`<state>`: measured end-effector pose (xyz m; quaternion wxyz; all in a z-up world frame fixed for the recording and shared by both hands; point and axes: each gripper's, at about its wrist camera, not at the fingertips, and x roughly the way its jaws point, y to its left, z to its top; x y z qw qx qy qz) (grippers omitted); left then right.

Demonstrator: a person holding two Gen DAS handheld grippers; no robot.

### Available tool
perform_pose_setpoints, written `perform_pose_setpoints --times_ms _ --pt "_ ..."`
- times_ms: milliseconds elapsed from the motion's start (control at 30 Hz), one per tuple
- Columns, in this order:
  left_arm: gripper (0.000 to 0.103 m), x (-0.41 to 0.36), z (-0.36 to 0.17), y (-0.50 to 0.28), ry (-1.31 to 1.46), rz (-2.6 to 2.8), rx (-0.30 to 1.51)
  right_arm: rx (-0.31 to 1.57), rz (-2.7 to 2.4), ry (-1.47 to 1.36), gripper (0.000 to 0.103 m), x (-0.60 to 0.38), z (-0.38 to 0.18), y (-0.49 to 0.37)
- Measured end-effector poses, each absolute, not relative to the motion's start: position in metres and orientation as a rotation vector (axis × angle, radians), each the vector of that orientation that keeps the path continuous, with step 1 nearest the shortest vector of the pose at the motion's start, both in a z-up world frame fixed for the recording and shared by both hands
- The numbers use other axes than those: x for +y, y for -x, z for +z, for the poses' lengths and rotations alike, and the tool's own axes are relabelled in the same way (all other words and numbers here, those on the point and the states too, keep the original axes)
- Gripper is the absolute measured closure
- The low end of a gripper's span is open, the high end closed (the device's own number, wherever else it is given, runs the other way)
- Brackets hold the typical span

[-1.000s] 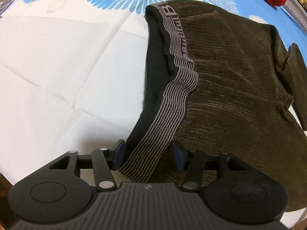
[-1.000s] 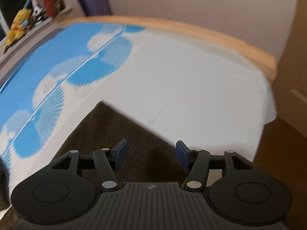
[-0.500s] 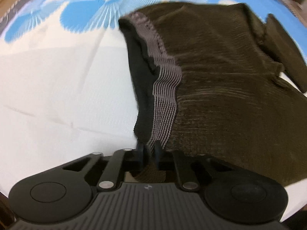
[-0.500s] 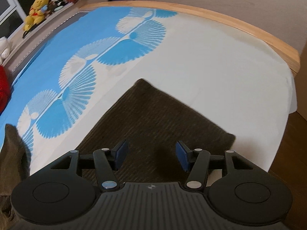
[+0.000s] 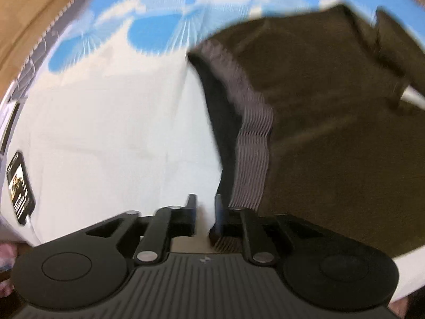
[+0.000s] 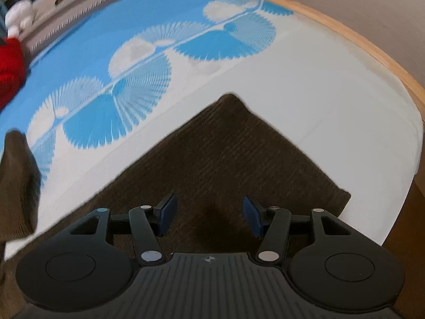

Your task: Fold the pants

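Pants (image 5: 332,133), dark brown ribbed knit with a grey striped waistband (image 5: 252,143), lie on the bed (image 5: 106,133). Left tool (image 5: 204,207) stands slightly parted beside the waistband, gripping nothing; right tool (image 6: 208,216) hovers wide open over a leg.

One pair of pants (image 5: 332,133), one phone (image 5: 20,186), two tongs, and two plush toys.

Heavily motion-blurred across the left wrist view; waistband (image 5: 252,143) lettering unreadable. Pants (image 5: 332,133) cut off at the right edge, lower hem hidden behind the left gripper (image 5: 204,207). Phone (image 5: 20,186) screen too small to read. Red item (image 6: 9,61) clipped at the frame edge.
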<state>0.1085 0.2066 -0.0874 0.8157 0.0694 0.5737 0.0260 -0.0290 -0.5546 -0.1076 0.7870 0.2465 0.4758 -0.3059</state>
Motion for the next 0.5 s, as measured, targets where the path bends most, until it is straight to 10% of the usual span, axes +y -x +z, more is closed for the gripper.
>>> perform_pose_setpoints --times_ms 500 --pt "0.065 0.098 -0.085 -0.146 -0.063 -0.236 1.168 1.228 -0.438 -0.394 0.046 -0.526 -0.141 0.006"
